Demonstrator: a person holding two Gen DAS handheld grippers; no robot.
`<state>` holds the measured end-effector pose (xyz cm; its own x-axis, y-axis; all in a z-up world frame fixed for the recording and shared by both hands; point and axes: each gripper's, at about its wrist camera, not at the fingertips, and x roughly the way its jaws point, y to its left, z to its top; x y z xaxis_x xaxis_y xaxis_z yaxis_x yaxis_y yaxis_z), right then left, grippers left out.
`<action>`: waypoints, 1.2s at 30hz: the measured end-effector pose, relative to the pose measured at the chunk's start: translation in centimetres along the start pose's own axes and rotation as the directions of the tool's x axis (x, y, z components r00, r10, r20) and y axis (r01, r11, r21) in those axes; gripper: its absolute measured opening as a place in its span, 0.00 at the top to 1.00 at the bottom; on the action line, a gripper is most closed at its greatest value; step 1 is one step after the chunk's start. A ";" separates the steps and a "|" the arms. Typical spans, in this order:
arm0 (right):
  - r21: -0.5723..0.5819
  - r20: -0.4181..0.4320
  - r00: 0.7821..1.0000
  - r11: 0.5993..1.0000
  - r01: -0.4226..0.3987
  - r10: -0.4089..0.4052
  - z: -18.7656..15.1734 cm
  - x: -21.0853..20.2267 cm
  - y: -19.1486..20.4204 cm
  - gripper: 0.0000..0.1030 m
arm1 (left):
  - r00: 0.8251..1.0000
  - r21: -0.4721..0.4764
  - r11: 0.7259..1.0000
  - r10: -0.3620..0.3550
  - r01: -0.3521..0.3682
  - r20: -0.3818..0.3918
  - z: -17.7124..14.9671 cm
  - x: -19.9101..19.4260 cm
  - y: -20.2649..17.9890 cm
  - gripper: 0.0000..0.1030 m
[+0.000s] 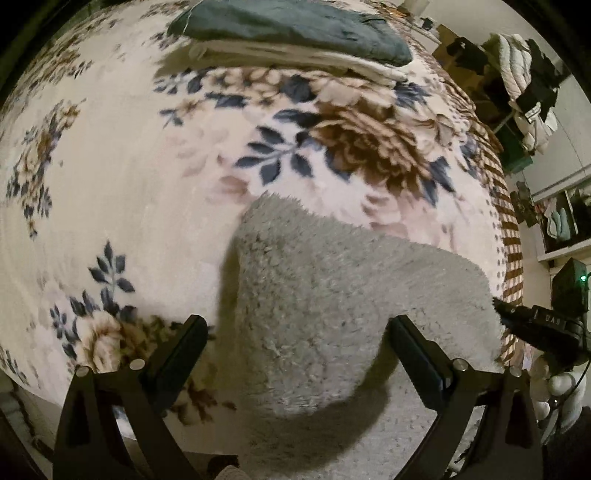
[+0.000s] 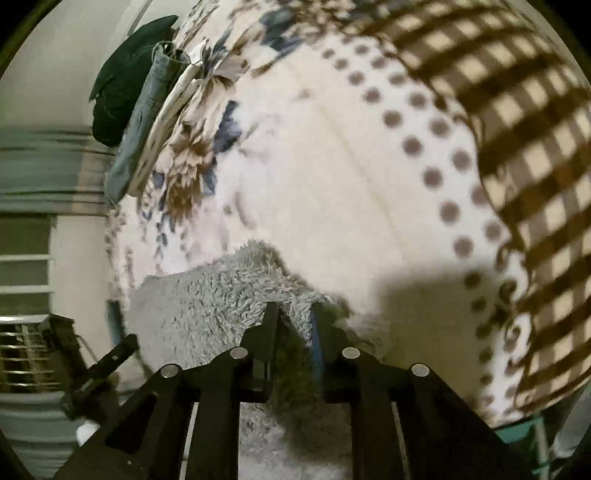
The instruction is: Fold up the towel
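Note:
A fluffy grey towel (image 1: 332,295) lies on a floral blanket, with one part folded over and a loose corner pointing away from me. In the left wrist view my left gripper (image 1: 297,328) is open, its two black fingers wide apart on either side of the towel without gripping it. In the right wrist view my right gripper (image 2: 295,314) is shut on the towel (image 2: 207,299), pinching a raised fold of its edge between the fingers. That same right gripper (image 1: 524,317) shows at the towel's right edge in the left wrist view.
The floral blanket (image 1: 129,184) covers the bed, with a brown checked border (image 2: 528,155) at its right side. A stack of folded clothes (image 1: 295,29) lies at the far end. Shelves and hanging clothing (image 1: 524,85) stand beyond the bed's right edge.

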<state>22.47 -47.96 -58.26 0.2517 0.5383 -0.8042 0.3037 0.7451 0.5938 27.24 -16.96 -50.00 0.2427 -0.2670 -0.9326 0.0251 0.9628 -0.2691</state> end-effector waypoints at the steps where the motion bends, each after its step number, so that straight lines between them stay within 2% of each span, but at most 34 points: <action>1: -0.004 0.021 0.999 1.000 0.026 -0.026 0.1 -0.1 0.2 0.91 | 1.000 0.004 1.000 -0.007 0.007 -0.006 0.0 0.4 0.2 0.00; 3: 0.035 0.101 0.990 0.995 0.092 -0.095 0.3 -1.1 -1.1 0.99 | 1.000 0.015 1.000 0.001 0.000 -0.030 0.0 1.8 0.9 0.00; 5: 0.078 0.090 0.988 0.990 0.115 -0.122 1.3 -0.7 -2.4 0.99 | 0.998 -0.003 0.999 -0.038 0.038 -0.045 0.3 2.3 1.6 0.00; 6: 0.092 0.060 0.992 0.990 0.108 -0.114 1.6 -0.2 -2.8 0.99 | 0.997 -0.014 0.999 -0.049 0.048 -0.053 0.4 2.2 1.7 0.00; 7: 0.105 0.031 0.997 0.992 0.067 -0.070 1.4 -0.4 -3.0 0.99 | 0.997 -0.021 0.998 -0.059 0.058 -0.053 0.5 1.8 1.8 0.00; 9: 0.091 0.029 0.999 0.996 0.010 -0.012 0.9 -1.7 -2.6 0.97 | 0.997 -0.015 0.997 -0.071 0.070 -0.026 0.5 0.4 1.6 0.00; 10: 0.076 0.033 0.999 0.997 0.006 -0.009 0.4 -2.5 -2.2 0.91 | 0.997 -0.014 0.997 -0.073 0.073 -0.013 0.5 -0.1 1.4 0.00; 11: 0.070 0.037 0.999 0.998 0.005 -0.008 0.1 -2.9 -2.0 0.73 | 0.996 -0.017 0.996 -0.089 0.089 0.003 0.4 -0.7 1.4 0.00; 12: 0.065 0.034 0.999 0.998 -0.011 0.008 -0.2 -3.0 -1.9 0.59 | 0.995 -0.022 0.995 -0.099 0.099 0.009 0.5 -0.9 1.4 0.00; 13: 0.056 0.009 1.000 0.998 -0.028 0.028 -0.2 -2.5 -1.6 0.40 | 0.995 -0.025 0.995 -0.098 0.098 0.010 0.5 -0.8 1.3 0.00; 14: 0.049 -0.018 0.999 0.998 -0.028 0.029 -0.2 -1.8 -1.3 0.35 | 0.996 -0.027 0.995 -0.094 0.094 0.006 0.6 -0.5 1.3 0.00; 17: 0.040 -0.100 0.995 0.999 -0.009 0.013 0.5 0.8 -1.5 0.38 | 0.997 -0.043 0.996 -0.081 0.080 -0.009 0.9 0.7 1.4 0.00; 18: 0.055 -0.096 0.995 0.998 -0.009 0.014 1.0 1.5 -1.4 0.47 | 0.997 -0.045 0.996 -0.083 0.082 -0.009 0.9 0.9 1.5 0.00; 19: 0.052 -0.068 0.997 0.998 -0.023 0.027 1.3 1.5 -1.1 0.83 | 0.997 -0.045 0.996 -0.076 0.075 -0.010 1.1 1.2 1.4 0.00; 21: 0.025 0.006 1.000 1.000 -0.008 0.008 1.7 0.5 -0.1 0.86 | 0.998 -0.038 0.997 -0.070 0.070 -0.007 1.0 1.3 1.6 0.00; 22: 0.025 0.063 0.998 0.999 0.028 -0.029 1.8 -0.1 0.1 0.94 | 0.997 -0.036 0.997 -0.072 0.072 -0.006 1.0 1.4 1.7 0.00; 24: 0.089 0.102 0.993 0.995 0.054 -0.063 2.1 -0.6 -1.3 0.95 | 0.997 -0.039 0.997 -0.073 0.073 -0.012 1.0 1.6 1.8 0.00; 27: 0.156 0.021 1.000 0.988 -0.009 0.006 1.9 0.0 -2.8 0.92 | 0.997 -0.046 0.996 -0.072 0.072 -0.012 1.2 0.7 1.4 0.00; 28: 0.169 0.001 1.000 0.986 -0.012 0.012 1.6 -0.3 -2.9 0.84 | 0.999 -0.035 0.998 -0.054 0.053 -0.006 1.4 0.0 1.0 0.00; 29: 0.170 -0.002 1.000 0.985 -0.009 0.009 1.3 -0.7 -2.8 0.72 | 1.000 -0.008 1.000 -0.029 0.029 0.008 1.7 -1.1 0.2 0.00; 31: 0.159 0.034 0.999 0.987 0.010 -0.015 -0.2 -3.2 -2.9 0.52 | 0.999 0.050 0.999 -0.017 0.015 0.037 2.6 -3.2 -2.1 0.00; 33: 0.196 0.041 0.999 0.980 0.024 -0.033 -2.3 -4.9 -3.7 0.52 | 0.999 0.130 0.991 -0.040 0.035 0.035 4.1 -4.3 -5.8 0.00; 36: 0.289 0.020 1.000 0.957 0.012 -0.018 -5.9 -5.8 -5.8 0.52 | 0.997 0.270 0.960 -0.062 0.073 -0.046 6.0 -2.2 -12.4 0.00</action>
<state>13.82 -53.05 -57.19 0.2642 0.5167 -0.8144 0.5591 0.6059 0.5659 32.21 -28.09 -43.15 0.1960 -0.3283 -0.9240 0.3035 0.9163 -0.2612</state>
